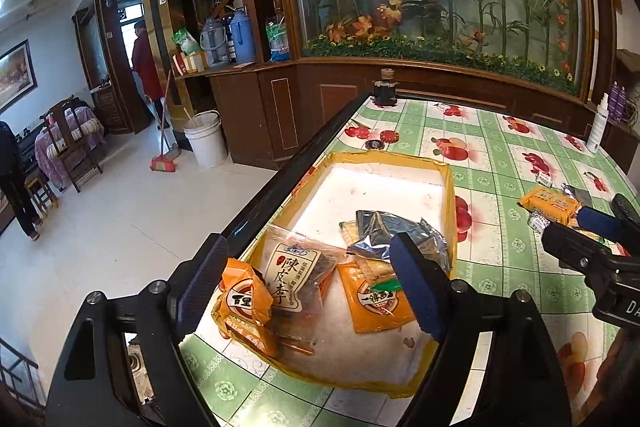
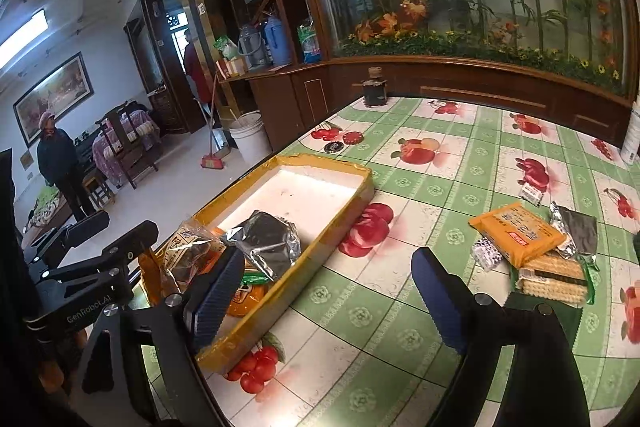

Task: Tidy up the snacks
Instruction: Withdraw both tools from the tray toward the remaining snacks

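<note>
The right gripper (image 2: 326,291) hangs wide open and empty over the fruit-print tablecloth (image 2: 400,307). At left, the yellow-taped tray (image 2: 340,203) holds a silver foil packet (image 2: 266,241) and orange packets. At right lie a yellow biscuit pack (image 2: 516,231) and wafers (image 2: 554,277).

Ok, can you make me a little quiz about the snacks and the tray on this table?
1. True or false: the left tongs are squeezing a snack.
2. Where does the silver foil packet lie? A) in the yellow-edged tray B) on the floor C) on the chair
3. Fill in: the orange biscuit pack lies outside the tray, on the ____ tablecloth.

Key: 1 false, both the left and the right tongs are open and empty. 2 A. 3 green checked, with fruit pictures.
</note>
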Demonstrator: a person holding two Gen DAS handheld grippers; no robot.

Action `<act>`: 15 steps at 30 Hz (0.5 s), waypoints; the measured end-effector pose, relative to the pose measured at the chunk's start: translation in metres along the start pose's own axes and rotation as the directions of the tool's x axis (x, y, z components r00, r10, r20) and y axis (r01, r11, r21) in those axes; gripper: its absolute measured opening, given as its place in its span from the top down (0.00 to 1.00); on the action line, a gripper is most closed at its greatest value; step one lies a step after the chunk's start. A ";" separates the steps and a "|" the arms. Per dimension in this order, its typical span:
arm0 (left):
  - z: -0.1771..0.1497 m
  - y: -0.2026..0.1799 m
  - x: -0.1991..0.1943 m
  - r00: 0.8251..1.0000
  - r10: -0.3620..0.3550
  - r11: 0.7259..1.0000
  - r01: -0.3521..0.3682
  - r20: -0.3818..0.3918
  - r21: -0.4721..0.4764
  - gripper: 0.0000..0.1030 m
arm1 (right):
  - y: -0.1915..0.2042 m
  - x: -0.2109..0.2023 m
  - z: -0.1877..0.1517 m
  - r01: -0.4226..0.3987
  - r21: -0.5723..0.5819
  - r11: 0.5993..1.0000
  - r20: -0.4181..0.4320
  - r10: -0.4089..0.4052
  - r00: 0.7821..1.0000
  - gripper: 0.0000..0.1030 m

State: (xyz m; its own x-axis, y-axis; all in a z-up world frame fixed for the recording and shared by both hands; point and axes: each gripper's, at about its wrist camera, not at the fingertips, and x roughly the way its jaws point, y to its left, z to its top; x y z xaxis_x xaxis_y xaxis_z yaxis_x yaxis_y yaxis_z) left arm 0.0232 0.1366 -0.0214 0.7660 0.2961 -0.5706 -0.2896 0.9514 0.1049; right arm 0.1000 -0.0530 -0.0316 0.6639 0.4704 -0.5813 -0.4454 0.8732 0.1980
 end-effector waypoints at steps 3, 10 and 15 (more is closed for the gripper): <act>0.000 -0.007 -0.005 1.000 -0.006 1.000 0.006 0.003 0.009 0.19 | -0.015 -0.011 -0.007 0.020 0.027 0.999 0.004 -0.020 1.000 0.14; 0.002 -0.026 -0.013 1.000 -0.019 0.999 0.018 0.011 0.038 0.19 | -0.050 -0.034 -0.022 0.065 0.095 0.993 0.011 -0.066 0.998 0.14; 0.003 -0.039 -0.018 1.000 -0.028 0.998 0.027 0.014 0.060 0.19 | -0.073 -0.048 -0.032 0.094 0.132 0.987 0.010 -0.096 0.995 0.14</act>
State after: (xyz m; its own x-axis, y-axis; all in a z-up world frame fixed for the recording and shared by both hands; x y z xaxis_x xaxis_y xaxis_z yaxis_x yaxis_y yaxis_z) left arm 0.0222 0.0943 -0.0127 0.7816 0.2702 -0.5622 -0.2336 0.9625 0.1378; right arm 0.0819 -0.1437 -0.0435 0.7095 0.3854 -0.5900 -0.2975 0.9228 0.2450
